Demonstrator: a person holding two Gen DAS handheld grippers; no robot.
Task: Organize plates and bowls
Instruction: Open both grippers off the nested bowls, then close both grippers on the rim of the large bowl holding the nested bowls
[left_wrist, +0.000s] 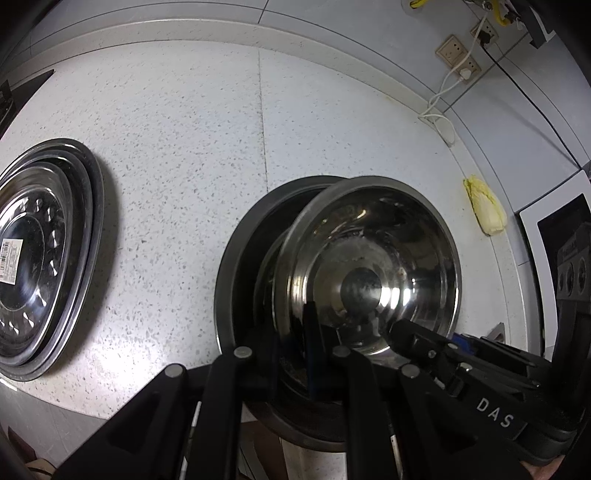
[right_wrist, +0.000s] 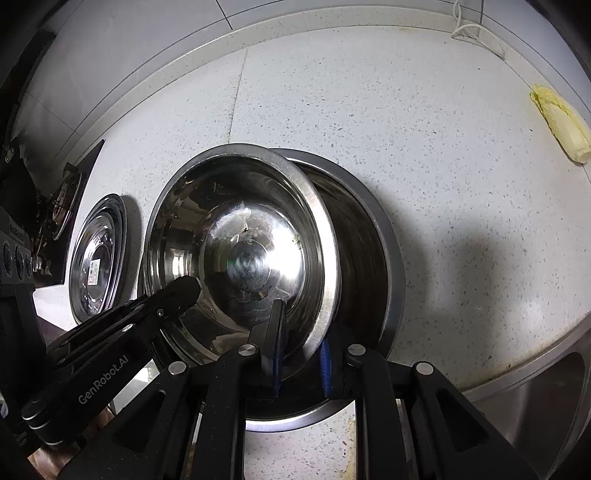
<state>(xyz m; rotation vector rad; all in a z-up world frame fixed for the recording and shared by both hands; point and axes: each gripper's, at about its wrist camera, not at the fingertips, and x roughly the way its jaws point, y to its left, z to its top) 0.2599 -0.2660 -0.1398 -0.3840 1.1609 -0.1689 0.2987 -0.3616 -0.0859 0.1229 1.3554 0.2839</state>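
A steel bowl (left_wrist: 369, 266) (right_wrist: 236, 243) with some residue on its bottom hangs tilted inside a larger dark-rimmed steel bowl (left_wrist: 236, 258) (right_wrist: 391, 258) on the speckled counter. My left gripper (left_wrist: 291, 343) is shut on the smaller bowl's near left rim, one finger inside and one outside. My right gripper (right_wrist: 301, 343) is shut on the near right rim, the rim squeezed between its blue pads. Each view shows the other gripper too: the right gripper (left_wrist: 402, 328) and the left gripper (right_wrist: 184, 286). A stack of steel plates (left_wrist: 37, 258) (right_wrist: 98, 266) lies to the left.
A pale yellow lump (left_wrist: 485, 210) (right_wrist: 561, 122) lies on the counter to the right. Wall sockets with a white cable (left_wrist: 454, 55) are behind it. A stove top (right_wrist: 62, 199) is at far left, and a steel sink edge (right_wrist: 546, 391) at lower right.
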